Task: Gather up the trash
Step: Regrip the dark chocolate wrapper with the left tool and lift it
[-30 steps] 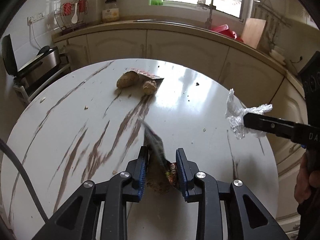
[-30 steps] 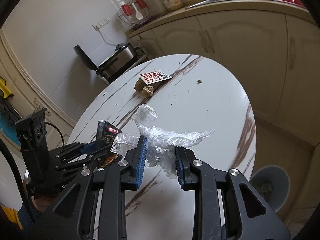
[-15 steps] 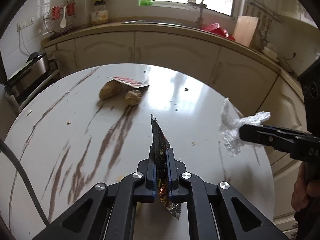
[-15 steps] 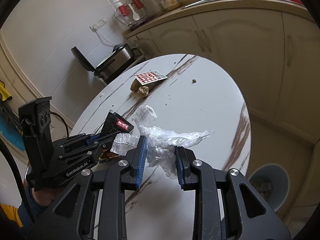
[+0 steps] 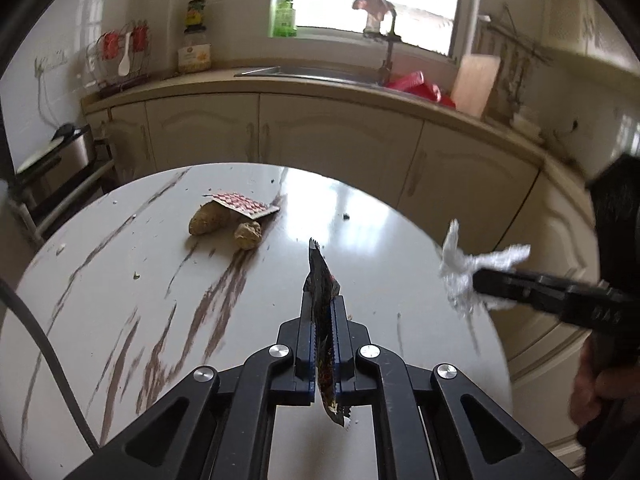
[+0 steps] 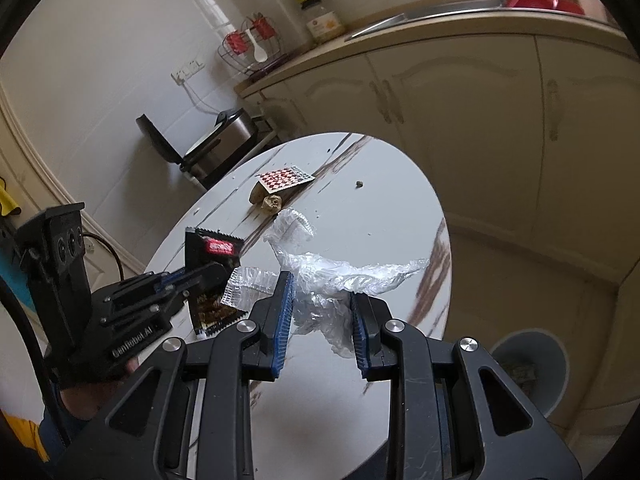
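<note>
Left gripper [image 5: 322, 316] clenched on wrapper [image 5: 322, 280], right gripper [image 6: 322, 308] grasping plastic [image 6: 340, 276]; bin [image 6: 532, 364] sits below surface [image 6: 384, 200] edge, nearer right gripper.

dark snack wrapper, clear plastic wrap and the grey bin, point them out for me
dark snack wrapper [image 5: 320, 276], left wrist view, upper part above the pads
clear plastic wrap [image 6: 340, 276], right wrist view, crumpled middle
grey bin [image 6: 560, 354], right wrist view, right wall

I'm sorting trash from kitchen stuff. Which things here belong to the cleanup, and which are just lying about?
Belongs to the job:
dark snack wrapper in the left gripper
clear plastic wrap in the right gripper
checkered wrapper and brown lumps on the table
grey bin

Just lying about:
jar
green bottle
cutting board
</note>
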`<state>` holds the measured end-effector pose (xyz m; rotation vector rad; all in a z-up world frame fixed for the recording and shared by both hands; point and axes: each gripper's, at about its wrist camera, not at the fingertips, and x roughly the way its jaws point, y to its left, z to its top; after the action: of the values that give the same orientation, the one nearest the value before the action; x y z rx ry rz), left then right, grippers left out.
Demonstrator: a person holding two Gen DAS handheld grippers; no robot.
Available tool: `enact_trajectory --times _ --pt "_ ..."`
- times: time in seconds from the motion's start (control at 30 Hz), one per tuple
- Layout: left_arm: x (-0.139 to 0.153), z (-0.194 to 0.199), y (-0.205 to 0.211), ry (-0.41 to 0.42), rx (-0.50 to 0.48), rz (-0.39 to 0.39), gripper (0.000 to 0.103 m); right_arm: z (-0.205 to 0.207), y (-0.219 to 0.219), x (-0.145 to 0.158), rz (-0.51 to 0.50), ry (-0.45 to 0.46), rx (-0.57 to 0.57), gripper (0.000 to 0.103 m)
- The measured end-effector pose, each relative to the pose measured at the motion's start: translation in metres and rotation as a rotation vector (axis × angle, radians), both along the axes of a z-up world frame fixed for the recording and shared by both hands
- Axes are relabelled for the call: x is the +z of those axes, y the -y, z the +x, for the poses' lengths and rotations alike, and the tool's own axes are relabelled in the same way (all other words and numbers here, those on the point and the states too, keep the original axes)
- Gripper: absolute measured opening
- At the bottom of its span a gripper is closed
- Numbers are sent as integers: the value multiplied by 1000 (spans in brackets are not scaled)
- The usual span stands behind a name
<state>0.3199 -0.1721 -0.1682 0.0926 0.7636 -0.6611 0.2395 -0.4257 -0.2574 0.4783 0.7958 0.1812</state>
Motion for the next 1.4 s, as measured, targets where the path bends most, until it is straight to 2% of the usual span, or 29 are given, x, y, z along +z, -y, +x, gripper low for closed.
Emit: enact_trajectory --times 0.1,0.23,0.37,0.47,0.57,0.63,0.67,0.7,0.73,0.83,0.9,0.97,1.03,1.07,1.1,1.13,1.17,1.2,1.3,1.4 --pt "4 6 -7 -4 14 -16 3 -1 1 0 4 -1 -1 25" --pt "-7 16 -16 -58 44 -4 3 -1 0 -4 15 -6 7 25" --pt "-1 13 -18 -60 36 -24 0 -1 -3 -5 19 -5 17 25" --pt "2 13 -11 -49 39 -8 1 0 -1 -6 23 -4 11 25" --pt "-7 19 -7 -59 98 39 6 -1 0 -8 23 -10 10 25" --pt "-11 19 -7 -66 112 63 24 -3 0 -9 25 -14 10 25" --pt "-14 19 -7 -70 123 74 50 -4 1 -10 24 -16 11 25" --pt "-15 19 -7 -70 126 76 72 -4 0 -9 23 -16 13 25" --pt "-16 18 -7 -65 126 78 77 -4 1 -9 22 -18 13 25" --pt "-19 17 4 -55 84 119 80 -2 0 -9 22 -22 12 25" --pt "-25 17 14 -45 41 165 91 0 0 -10 21 -24 14 25" --pt "-32 18 22 -33 15 208 91 1 -1 -10 20 -25 15 25" --pt "-43 26 26 -71 -8 211 70 1 -1 -10 18 -27 16 25" --pt "-44 29 25 -78 -6 188 64 1 -1 -10 18 -27 16 25" --pt "-42 32 23 -79 1 171 47 1 -2 -11 17 -28 16 25" --pt "-41 34 22 -85 -4 162 43 1 -1 -11 15 -29 16 25" --pt "-40 37 20 -103 -13 138 34 1 -1 -11 14 -31 14 25" --pt "-40 38 20 -114 -22 126 19 0 -1 -12 13 -32 12 25" --pt "-40 35 24 -93 -45 149 14 -1 0 -12 11 -33 5 25" --pt "-40 35 25 -91 -57 134 12 -3 2 -11 7 -31 -4 25"
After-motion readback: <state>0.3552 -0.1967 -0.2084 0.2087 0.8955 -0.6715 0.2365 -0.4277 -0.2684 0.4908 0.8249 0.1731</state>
